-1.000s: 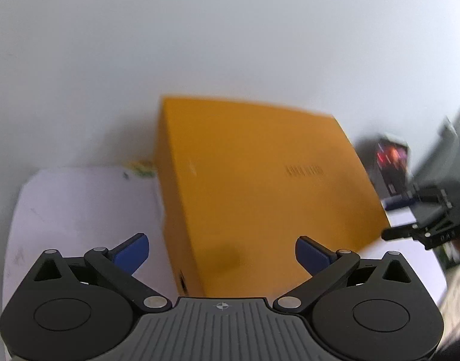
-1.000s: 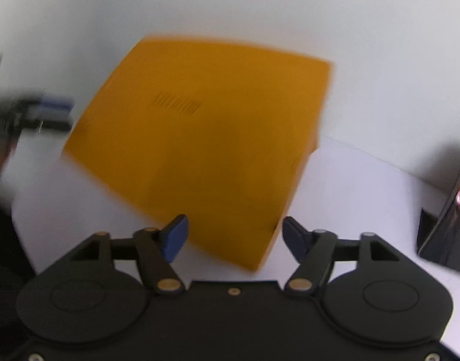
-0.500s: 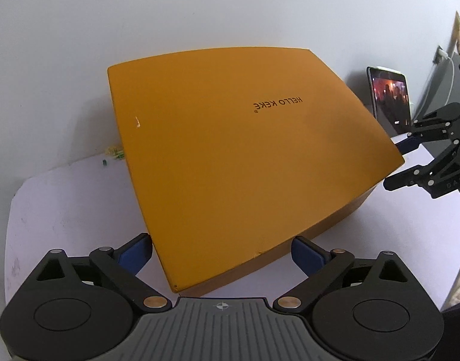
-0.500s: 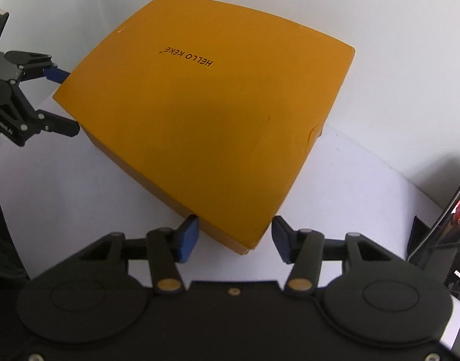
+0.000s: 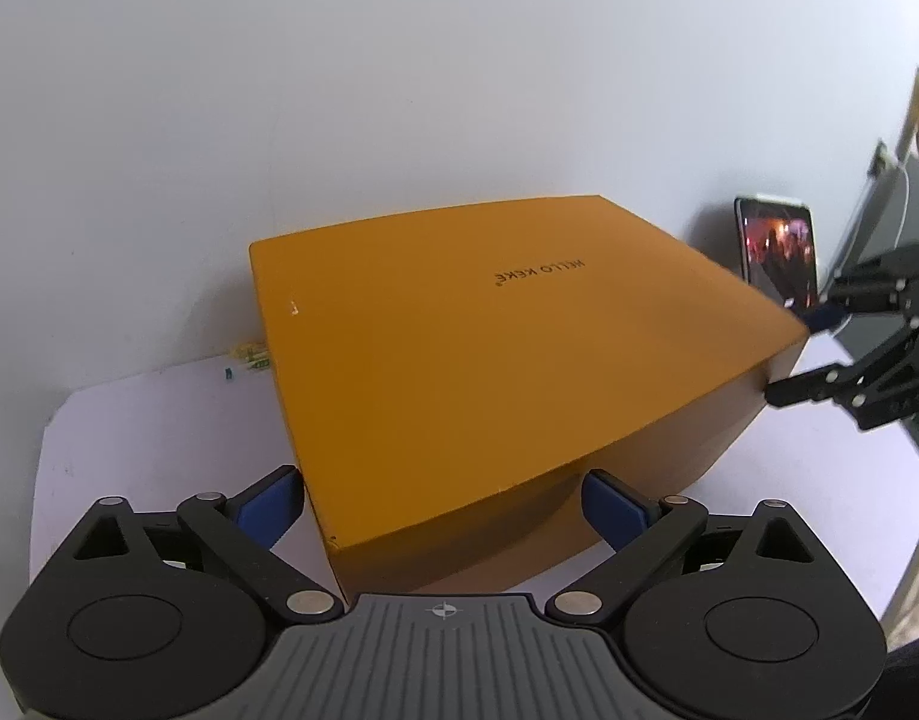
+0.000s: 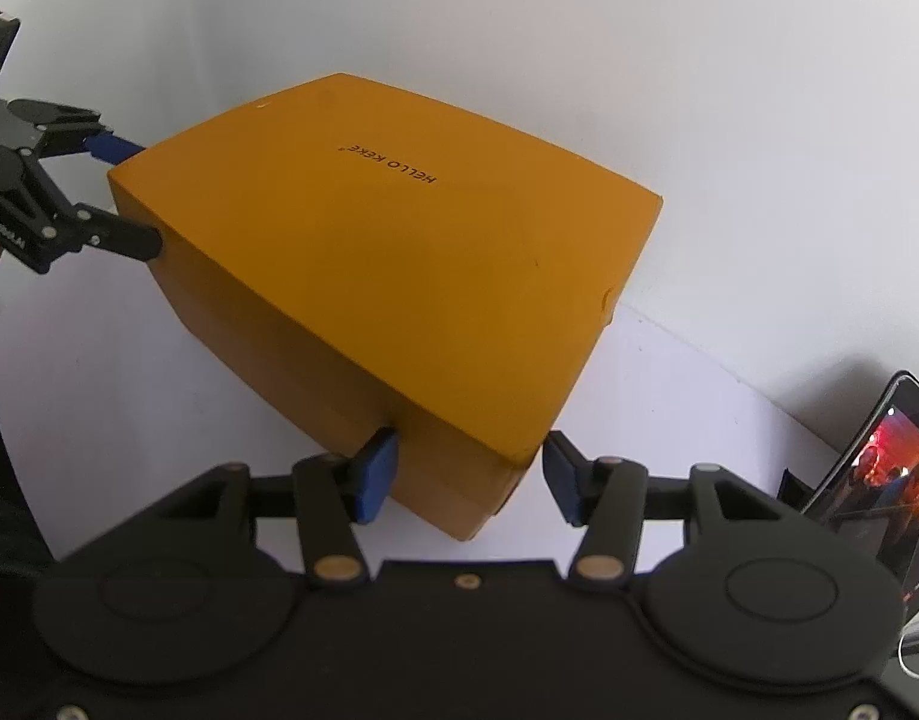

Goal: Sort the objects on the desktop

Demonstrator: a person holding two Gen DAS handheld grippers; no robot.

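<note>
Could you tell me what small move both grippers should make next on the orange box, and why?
Probably close both a little further. The orange box has one corner between the pads of the right gripper, whose jaws have just been closing and then easing, with a gap showing at the right pad. The left gripper straddles the opposite corner, its right pad apparently clear. Neither grip looks firm enough to lift.

Orange box (image 5: 489, 360) fills mid-desk (phone (image 5: 777, 252) right); left desk (image 5: 159, 420) free.
</note>
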